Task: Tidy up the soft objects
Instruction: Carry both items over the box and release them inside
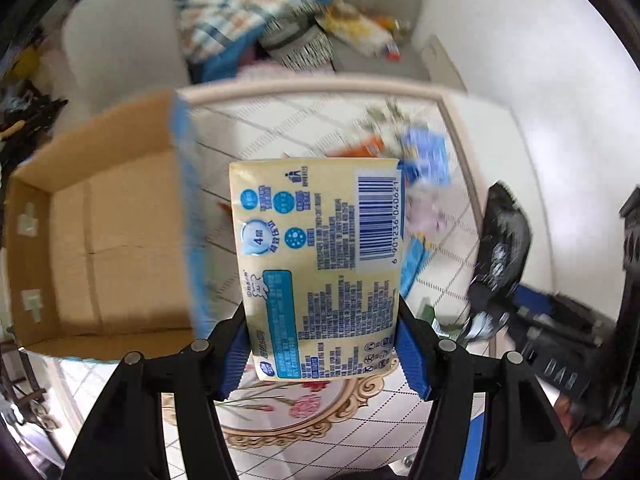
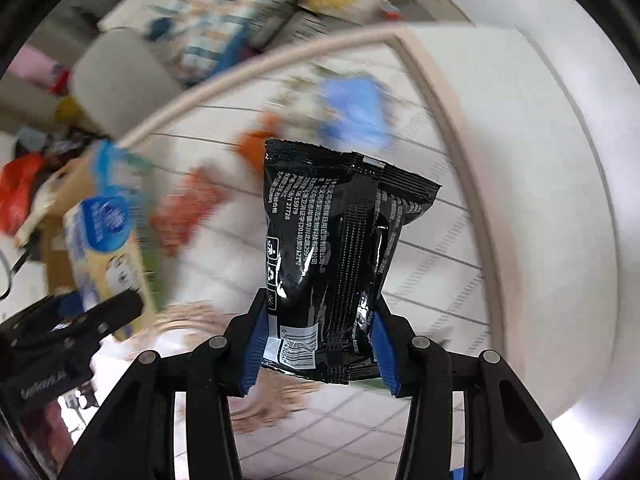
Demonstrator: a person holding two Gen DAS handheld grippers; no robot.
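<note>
My left gripper (image 1: 322, 344) is shut on a pale yellow tissue pack (image 1: 320, 264) with blue print and a barcode, held above the table. An open cardboard box (image 1: 100, 240) sits just left of it. My right gripper (image 2: 316, 344) is shut on a black glossy soft packet (image 2: 336, 248), also held above the table. The right gripper and black packet (image 1: 500, 248) show at the right of the left wrist view. The left gripper and yellow pack (image 2: 108, 248) show blurred at the left of the right wrist view.
The table (image 1: 280, 128) has a white tiled-pattern cloth with a floral oval. Blurred blue (image 2: 356, 112), orange (image 2: 256, 144) and red (image 2: 188, 208) packets lie on it. Behind is a grey sofa (image 1: 120, 40) piled with a checked cloth and clutter.
</note>
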